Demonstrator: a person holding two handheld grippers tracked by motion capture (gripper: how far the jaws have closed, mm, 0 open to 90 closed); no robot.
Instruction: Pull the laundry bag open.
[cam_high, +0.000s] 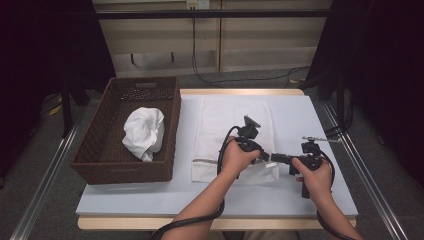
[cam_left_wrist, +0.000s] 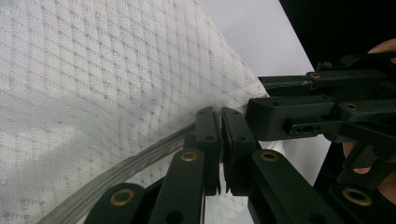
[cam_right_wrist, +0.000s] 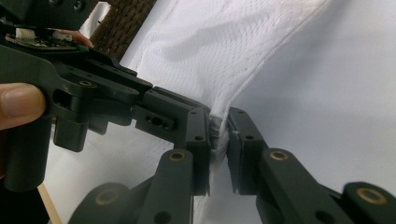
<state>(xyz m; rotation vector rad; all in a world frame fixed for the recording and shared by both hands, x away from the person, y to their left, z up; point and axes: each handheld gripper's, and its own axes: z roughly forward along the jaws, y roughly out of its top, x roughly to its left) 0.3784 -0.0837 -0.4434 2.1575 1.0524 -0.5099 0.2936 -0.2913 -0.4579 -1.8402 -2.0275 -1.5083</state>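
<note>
White mesh laundry bag (cam_high: 232, 135) lies flat on the table (cam_high: 300, 200), its zippered corner pinched between both grippers' shut fingers (cam_left_wrist: 208, 140); beyond them, one bundled cloth (cam_high: 144, 132) already sits in the wicker basket (cam_high: 100, 150).

pale table (cam_high: 300, 115) – grey floor (cam_high: 45, 150), beige wall panels (cam_high: 260, 35) behind

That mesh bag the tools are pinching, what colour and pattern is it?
The mesh bag is white with a fine diamond-grid weave and a grey zipper, clearest in the left gripper view.
</note>
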